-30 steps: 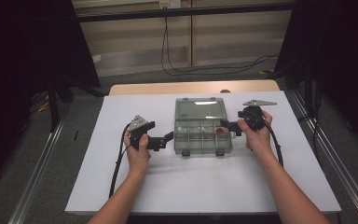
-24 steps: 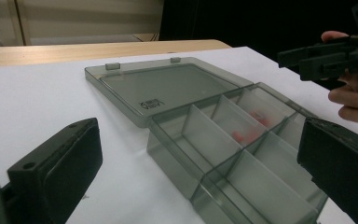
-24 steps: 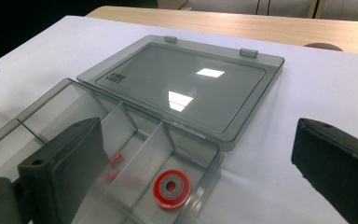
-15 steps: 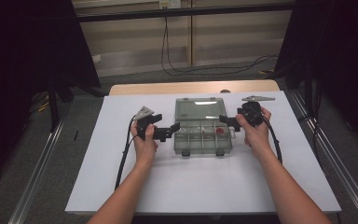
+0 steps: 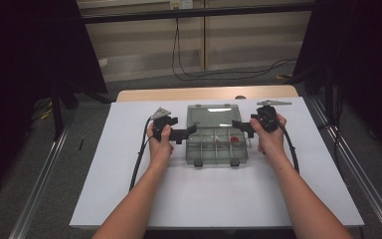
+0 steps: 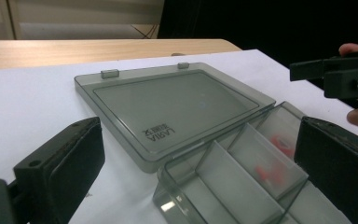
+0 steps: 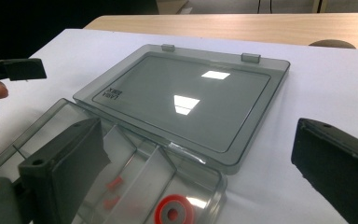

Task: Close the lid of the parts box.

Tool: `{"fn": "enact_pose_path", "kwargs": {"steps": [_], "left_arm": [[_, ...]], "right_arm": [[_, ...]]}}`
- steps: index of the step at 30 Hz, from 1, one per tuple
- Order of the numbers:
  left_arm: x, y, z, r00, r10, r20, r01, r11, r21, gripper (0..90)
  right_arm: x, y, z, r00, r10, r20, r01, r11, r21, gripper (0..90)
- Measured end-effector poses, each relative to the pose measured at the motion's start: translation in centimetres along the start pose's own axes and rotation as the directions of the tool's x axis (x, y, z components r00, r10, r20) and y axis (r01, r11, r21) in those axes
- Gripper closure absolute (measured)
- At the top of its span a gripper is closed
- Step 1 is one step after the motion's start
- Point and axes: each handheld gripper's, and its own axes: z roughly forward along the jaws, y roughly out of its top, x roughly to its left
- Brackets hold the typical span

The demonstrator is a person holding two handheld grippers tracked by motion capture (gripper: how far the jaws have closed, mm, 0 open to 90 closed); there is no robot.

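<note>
Hands are closing in on the compartment box [image 5: 217, 145] from both sides: a second ago the left gripper [image 5: 185, 133] was sitting lower and farther left on the white table cover [image 5: 129, 199], and now it is lying against the box's far-left corner, while the right gripper [image 5: 242, 127] is hovering at the far-right corner much as before. The box is resting in the middle of the cover with its lid [image 5: 215, 116] folded flat toward the far side, unchanged across the frames. Both grippers are standing wide open, jaws well apart and gripping nothing. From above, the contents are showing as little more than a red spot [image 5: 235, 139] in a right-hand compartment. The left gripper view is bringing out what the high view is missing: raised lettering [image 6: 159, 133] on the lid, two small tabs on its far edge, clear dividers, and small orange pieces [image 6: 271, 170] lying in one compartment; the right gripper [image 6: 335, 74] and fingertips are also appearing there at the right edge. The right gripper view is showing a red ring [image 7: 171, 212] with a grey centre in the near corner compartment, a few orange pieces [image 7: 114, 183] beside it, ceiling lights reflecting on the lid [image 7: 191, 102], and the left gripper [image 7: 14, 70] at the left edge.
</note>
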Motion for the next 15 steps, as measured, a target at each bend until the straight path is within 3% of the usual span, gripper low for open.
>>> {"fn": "enact_pose_path", "kwargs": {"steps": [2, 4, 8, 12, 15], "left_arm": [[0.4, 0.2, 0.3, 0.9967, -0.063, 0.05, 0.064, 0.9979, -0.006, 0.0], [0.6, 0.3, 0.7, 0.995, -0.094, 0.032, 0.095, 0.9955, -0.007, 1.3], [0.7, 0.6, 1.5, 0.9953, -0.093, 0.027, 0.093, 0.9954, 0.024, 2.4], [0.8, 0.9, 2.4, 0.991, -0.133, 0.02, 0.132, 0.9901, 0.048, 4.1], [1.1, 0.9, 3.2, 0.983, -0.182, 0.02, 0.181, 0.9811, 0.07, 6.2]], "right_arm": [[-0.1, 0.1, 0.1, 1.0, 0.006, -0.001, -0.006, 1.0, -0.001, 2.7], [-0.3, 0.3, 0.3, 0.9999, 0.014, -0.001, -0.014, 1.0, 0.0, 3.4], [-0.8, 0.7, 0.7, 0.9993, 0.038, 0.001, -0.038, 0.999, 0.004, 5.3], [-1.3, 1.3, 1.0, 0.9982, 0.058, -0.012, -0.058, 0.998, 0.013, 7.7], [-1.5, 1.4, 1.3, 0.9967, 0.082, -0.003, -0.081, 0.997, 0.018, 12.6]]}}
